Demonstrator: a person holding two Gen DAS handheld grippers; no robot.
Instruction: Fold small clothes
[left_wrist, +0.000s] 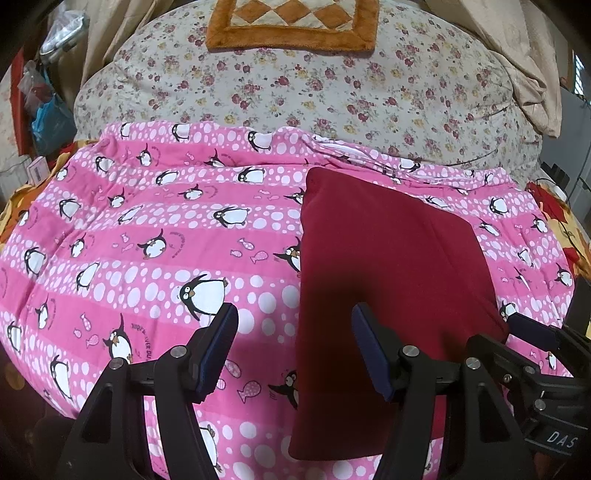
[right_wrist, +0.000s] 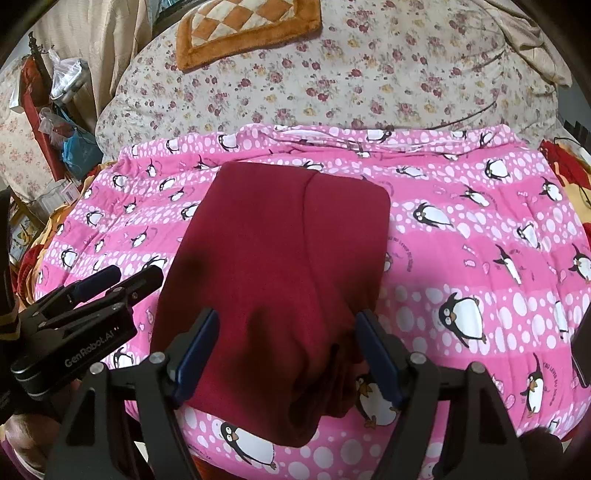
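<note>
From the left wrist view, the left gripper (left_wrist: 293, 345) hangs with its jaws spread wide and nothing between them, above the pink penguin-print blanket (left_wrist: 147, 229) that covers the bed. The dark red folded garment (left_wrist: 388, 280) lies flat on that blanket, right of centre, a long rectangle whose long axis runs from the near edge away toward the floral quilt (left_wrist: 314, 85) (it leans slightly to the right at its far end). The right gripper (left_wrist: 532, 328) shows at the garment's right side.

From the right wrist view, the right gripper (right_wrist: 286, 347) is likewise spread open over the garment's (right_wrist: 280, 258) near end, holding nothing. A lengthwise seam runs down the garment. The left gripper (right_wrist: 125, 277) sits just beside its left edge.
</note>
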